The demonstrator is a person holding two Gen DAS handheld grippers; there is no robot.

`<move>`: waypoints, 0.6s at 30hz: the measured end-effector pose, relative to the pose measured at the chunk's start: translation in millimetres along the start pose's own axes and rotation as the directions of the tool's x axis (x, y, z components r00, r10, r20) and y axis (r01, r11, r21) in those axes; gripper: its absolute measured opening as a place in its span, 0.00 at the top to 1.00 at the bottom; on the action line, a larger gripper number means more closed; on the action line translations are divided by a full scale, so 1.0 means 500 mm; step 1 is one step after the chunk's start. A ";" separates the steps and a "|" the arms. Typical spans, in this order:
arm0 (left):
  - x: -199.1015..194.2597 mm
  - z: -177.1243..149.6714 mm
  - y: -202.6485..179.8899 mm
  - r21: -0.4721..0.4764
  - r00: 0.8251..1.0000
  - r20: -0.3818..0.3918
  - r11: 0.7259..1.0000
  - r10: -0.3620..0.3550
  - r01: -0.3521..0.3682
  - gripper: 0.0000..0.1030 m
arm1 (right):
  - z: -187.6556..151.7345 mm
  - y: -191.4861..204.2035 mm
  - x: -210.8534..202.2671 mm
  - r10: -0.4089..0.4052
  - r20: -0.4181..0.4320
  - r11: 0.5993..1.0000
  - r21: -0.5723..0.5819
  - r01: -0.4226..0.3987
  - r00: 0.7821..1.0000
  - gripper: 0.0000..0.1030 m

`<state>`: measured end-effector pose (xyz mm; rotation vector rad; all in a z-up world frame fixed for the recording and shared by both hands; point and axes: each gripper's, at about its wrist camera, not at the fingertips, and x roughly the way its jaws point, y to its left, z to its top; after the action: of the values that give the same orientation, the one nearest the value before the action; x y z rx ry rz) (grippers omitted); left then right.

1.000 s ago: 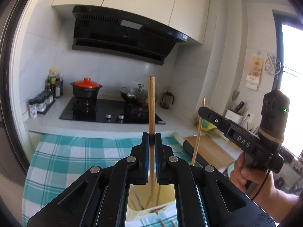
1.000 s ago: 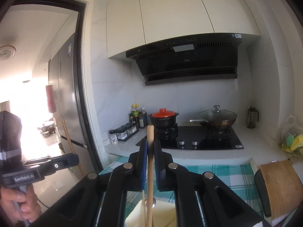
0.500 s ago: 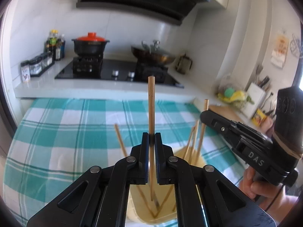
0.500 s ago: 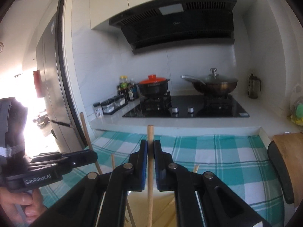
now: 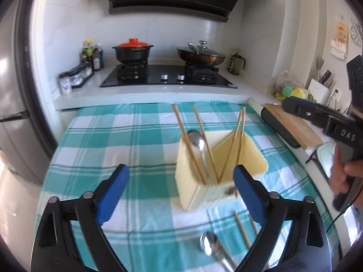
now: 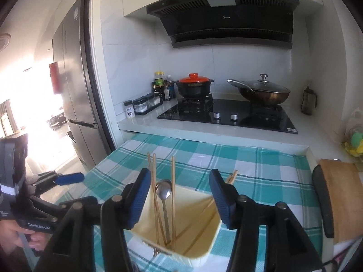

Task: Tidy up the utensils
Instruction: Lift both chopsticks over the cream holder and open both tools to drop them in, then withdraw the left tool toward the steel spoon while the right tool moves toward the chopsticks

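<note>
A pale yellow utensil holder [image 5: 192, 192] [image 6: 192, 208] stands on the teal checked cloth [image 5: 113, 140]. Several wooden chopsticks [image 5: 186, 136] [image 6: 172, 181] and a metal spoon [image 5: 197, 140] [image 6: 163, 192] lean inside it. Another spoon [image 5: 208, 244] and loose chopsticks [image 5: 242, 229] lie on the cloth in front. My left gripper [image 5: 180, 176] [image 6: 68, 188] is just short of the holder, its jaws opening wide with nothing between the pads. My right gripper [image 6: 180, 195] [image 5: 292, 106] hangs over the holder, jaws opening, pads touching nothing.
Behind the cloth is a white counter with a black hob [image 5: 168, 77], a red-lidded pot [image 5: 133, 51] and a lidded wok [image 5: 200, 55]. Spice jars [image 5: 74, 77] stand at the left. A wooden board [image 5: 292, 124] lies at the right. A person's hand [image 5: 344, 176] grips the right tool.
Both grippers sank toward the holder and tipped downward. Each was shut on one upright chopstick; both have opened and let go, and the chopsticks now stand in the holder.
</note>
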<state>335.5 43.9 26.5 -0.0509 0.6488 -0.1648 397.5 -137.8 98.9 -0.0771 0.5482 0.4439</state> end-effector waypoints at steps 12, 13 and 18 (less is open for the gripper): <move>-0.133 -0.148 -0.056 -0.022 0.972 0.006 0.972 0.234 -0.234 0.01 | -0.267 0.084 -0.228 -0.113 -0.094 0.993 -0.026 0.111 0.989 0.46; -0.138 -0.155 -0.062 -0.017 0.969 0.007 0.969 0.248 -0.248 0.01 | -0.284 0.087 -0.237 -0.125 -0.093 0.992 -0.023 0.124 0.988 0.46; -0.151 -0.179 -0.082 -0.027 0.969 -0.012 0.969 0.247 -0.248 0.01 | -0.349 0.104 -0.272 -0.160 -0.082 0.987 0.013 0.161 0.984 0.46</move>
<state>216.4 16.7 4.3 0.0043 0.6601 0.0853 186.8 -176.4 23.1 -0.1200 0.6203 0.2788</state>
